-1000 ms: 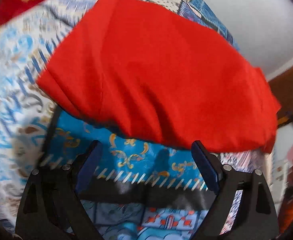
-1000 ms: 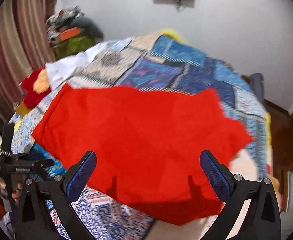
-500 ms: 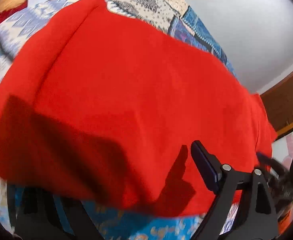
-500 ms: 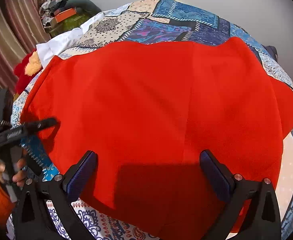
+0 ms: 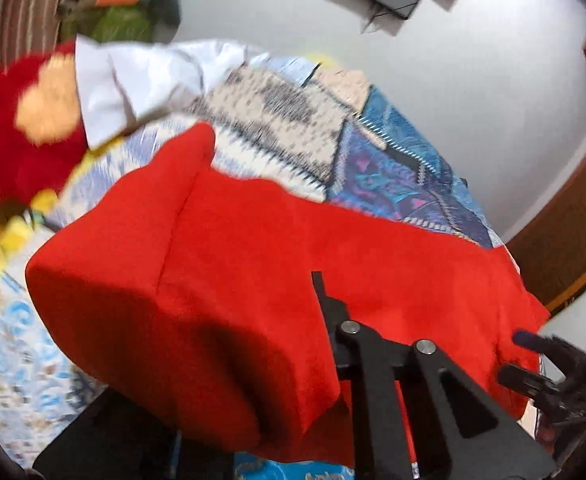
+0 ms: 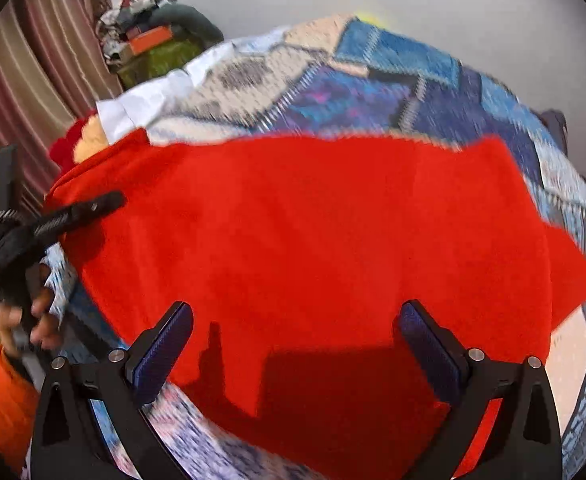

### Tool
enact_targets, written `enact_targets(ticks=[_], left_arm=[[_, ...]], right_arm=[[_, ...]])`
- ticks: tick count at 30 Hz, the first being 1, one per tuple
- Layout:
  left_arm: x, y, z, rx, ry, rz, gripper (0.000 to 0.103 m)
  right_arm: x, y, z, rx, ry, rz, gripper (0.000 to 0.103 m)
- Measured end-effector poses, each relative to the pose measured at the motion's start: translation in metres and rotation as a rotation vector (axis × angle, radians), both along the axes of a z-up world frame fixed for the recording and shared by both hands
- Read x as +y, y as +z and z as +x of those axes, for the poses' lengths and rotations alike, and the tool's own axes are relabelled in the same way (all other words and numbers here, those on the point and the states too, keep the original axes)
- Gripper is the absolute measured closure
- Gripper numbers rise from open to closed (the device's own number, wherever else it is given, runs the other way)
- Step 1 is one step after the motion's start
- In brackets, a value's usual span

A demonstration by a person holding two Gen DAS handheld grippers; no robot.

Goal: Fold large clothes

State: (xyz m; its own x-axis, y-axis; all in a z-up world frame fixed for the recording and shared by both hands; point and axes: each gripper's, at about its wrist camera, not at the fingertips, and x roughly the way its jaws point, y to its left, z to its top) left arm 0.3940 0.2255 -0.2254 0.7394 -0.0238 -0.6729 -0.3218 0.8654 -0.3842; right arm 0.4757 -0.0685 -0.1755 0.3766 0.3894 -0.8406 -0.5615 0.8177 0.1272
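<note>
A large red garment (image 6: 325,240) lies spread across a bed covered by a blue patchwork quilt (image 6: 413,92), filling the middle of both views. Its shape, perhaps a T-shirt, cannot be told for certain.

From the right wrist view, the right gripper (image 6: 293,344) hangs just above the garment's near edge with its blue-padded fingers (image 6: 165,348) spread wide and nothing between them. This placement suggests it is lining up on the hem before pinching it.

The left gripper (image 6: 93,204) appears at the garment's left edge, held in a hand (image 6: 25,320) with an orange cuff. In its own view a lifted fold of red cloth covers one finger, so a grip on the fabric seems likely, but I cannot tell.

A red plush toy (image 5: 17,128) and white cloth (image 5: 141,80) rest near the bed's far end.
</note>
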Motion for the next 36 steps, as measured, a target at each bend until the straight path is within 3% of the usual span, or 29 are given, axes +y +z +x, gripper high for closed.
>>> enact_targets(ticks=[3,7,11,15,18,21,24,27,31,36], left_arm=[[-0.004,0.014,-0.007,-0.013,-0.022,0.038,0.090],[-0.006,0.024,-0.015,-0.034,-0.036,0.054,0.090],[-0.011,0.019,-0.014,0.002,-0.038,0.113,0.090],[-0.021,0.026,-0.009,0.001,-0.044,0.168,0.092],[-0.041,0.051,0.004,-0.034,-0.076,0.222,0.093],[-0.074,0.077,0.019,-0.079,-0.130,0.297,0.094],[-0.135,0.105,0.039,-0.131,-0.228,0.377,0.094],[-0.195,0.111,0.054,-0.149,-0.330,0.428,0.094],[-0.277,0.091,0.069,-0.105,-0.502,0.446,0.094],[-0.338,0.019,0.077,0.118,-0.681,0.364,0.094]], right_arm=[[0.029,-0.002,-0.002,0.016,0.039,-0.005,0.000],[0.075,-0.033,-0.013,0.061,0.154,-0.081,0.000],[0.098,-0.060,-0.024,0.010,0.201,-0.189,0.000],[0.100,-0.054,-0.034,-0.007,0.251,-0.215,0.000],[0.070,-0.033,-0.032,0.013,0.216,-0.140,0.000],[0.011,-0.002,-0.022,-0.001,0.101,-0.066,0.000],[-0.050,0.027,-0.014,-0.041,-0.023,-0.024,0.000],[-0.122,0.057,-0.008,-0.081,-0.165,0.012,0.000],[-0.201,0.084,-0.006,-0.082,-0.301,0.069,0.000],[-0.257,0.093,-0.022,-0.097,-0.396,0.061,0.000]])
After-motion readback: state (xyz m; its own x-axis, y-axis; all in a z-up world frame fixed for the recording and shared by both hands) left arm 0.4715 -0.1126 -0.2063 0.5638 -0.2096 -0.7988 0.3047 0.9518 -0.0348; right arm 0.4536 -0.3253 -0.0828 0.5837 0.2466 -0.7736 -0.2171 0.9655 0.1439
